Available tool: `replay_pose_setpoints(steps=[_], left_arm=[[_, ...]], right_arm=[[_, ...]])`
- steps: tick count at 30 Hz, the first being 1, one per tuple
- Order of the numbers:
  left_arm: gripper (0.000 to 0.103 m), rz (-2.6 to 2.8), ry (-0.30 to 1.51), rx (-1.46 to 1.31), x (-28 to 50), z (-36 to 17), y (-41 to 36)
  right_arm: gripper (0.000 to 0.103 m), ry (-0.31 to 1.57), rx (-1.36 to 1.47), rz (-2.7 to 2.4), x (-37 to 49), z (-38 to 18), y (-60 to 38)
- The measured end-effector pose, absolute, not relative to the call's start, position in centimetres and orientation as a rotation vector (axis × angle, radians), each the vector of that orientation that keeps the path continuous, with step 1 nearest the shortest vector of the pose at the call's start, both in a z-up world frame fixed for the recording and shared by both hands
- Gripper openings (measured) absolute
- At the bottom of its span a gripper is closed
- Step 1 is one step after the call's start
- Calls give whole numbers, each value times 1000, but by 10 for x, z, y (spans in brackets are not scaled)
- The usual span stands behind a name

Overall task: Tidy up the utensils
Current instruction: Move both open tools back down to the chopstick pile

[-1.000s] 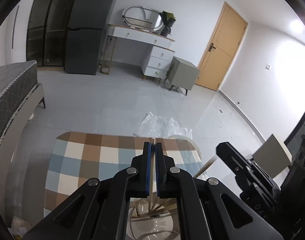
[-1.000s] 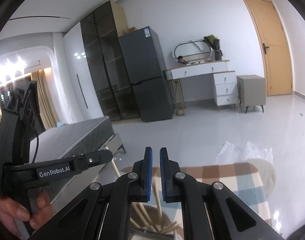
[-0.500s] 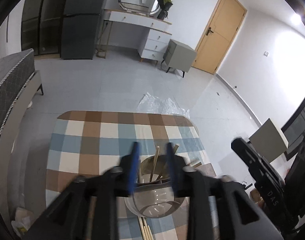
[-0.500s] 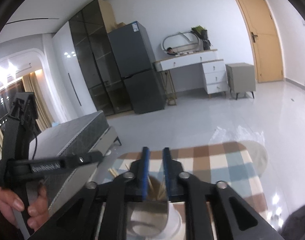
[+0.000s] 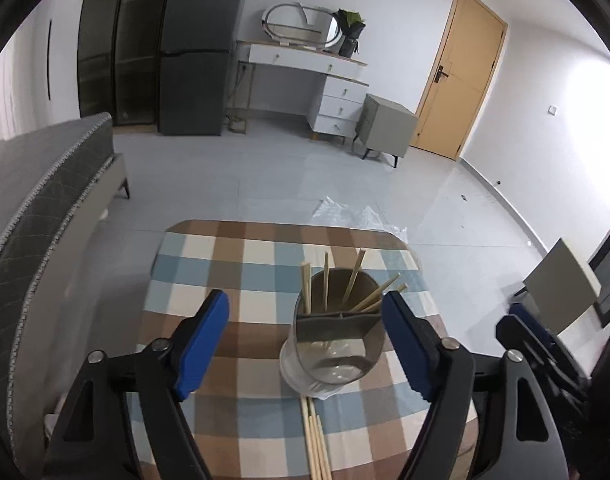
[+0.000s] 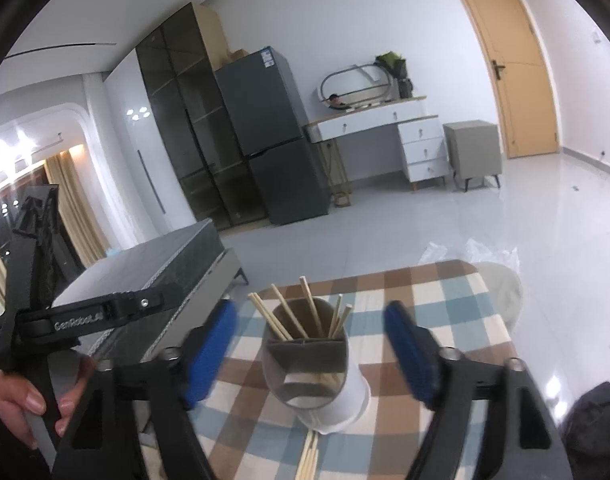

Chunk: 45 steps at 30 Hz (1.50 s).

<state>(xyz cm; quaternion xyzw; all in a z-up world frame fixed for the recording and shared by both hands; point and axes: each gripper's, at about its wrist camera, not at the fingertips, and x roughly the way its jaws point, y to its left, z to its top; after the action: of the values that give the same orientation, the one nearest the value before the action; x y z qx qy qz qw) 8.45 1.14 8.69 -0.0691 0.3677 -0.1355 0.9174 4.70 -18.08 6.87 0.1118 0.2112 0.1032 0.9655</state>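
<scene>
Nearest the lenses, we hold both pairs of tongs spread wide and opening further: the left tongs point(image 5: 305, 340) and the right tongs point(image 6: 311, 350) each frame the holder without their blue pads touching it, and nothing is pinched in either. Between us and the holder, a few loose chopsticks point(image 5: 316, 438) lie flat on the checked surface point(image 5: 241, 284), their far ends running under the holder's base. The holder point(image 5: 335, 344), a tall clear cup with a grey divider inside, stands upright on the surface, and several wooden chopsticks point(image 5: 326, 280) lean in its far compartment, fanned outward. In the right wrist view, our left hand point(image 6: 17, 406) grips the other tool's handle at the lower left. Beyond the surface a crumpled plastic sheet point(image 5: 357, 216) lies on the pale floor, a grey bed point(image 5: 37, 200) stands to the left, and a dark fridge point(image 5: 197, 60), a white dresser point(image 5: 325, 84) and a tan door point(image 5: 461, 76) line the far wall.
</scene>
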Motion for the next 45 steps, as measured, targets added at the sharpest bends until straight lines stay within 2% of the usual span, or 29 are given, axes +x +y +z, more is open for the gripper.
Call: replay_pose_setpoints(steps=[8,11,17,20,25,35,45], left_arm=[[79,-258,675,-127,52,85,14],[87,-233,645,-116,39,83,17],[89,-213,649,-124,26,71,21],[89,-204,631,-107,18,67,20],[96,-195,603,-84,3,61,19],[96,-159,615,-87,-8,34,21],[96,-130,707,-80,0,-9,18]], right_arm=[[84,405,209,198,20,68,-178],[88,397,208,191,11,66,-177],[90,391,196,199,-2,57,-173],[95,388,191,191,-9,51,-172],[96,412,197,175,-16,36,-173],[99,462,173,166,-25,5,-171],[99,607,170,205,-10,-28,-162]])
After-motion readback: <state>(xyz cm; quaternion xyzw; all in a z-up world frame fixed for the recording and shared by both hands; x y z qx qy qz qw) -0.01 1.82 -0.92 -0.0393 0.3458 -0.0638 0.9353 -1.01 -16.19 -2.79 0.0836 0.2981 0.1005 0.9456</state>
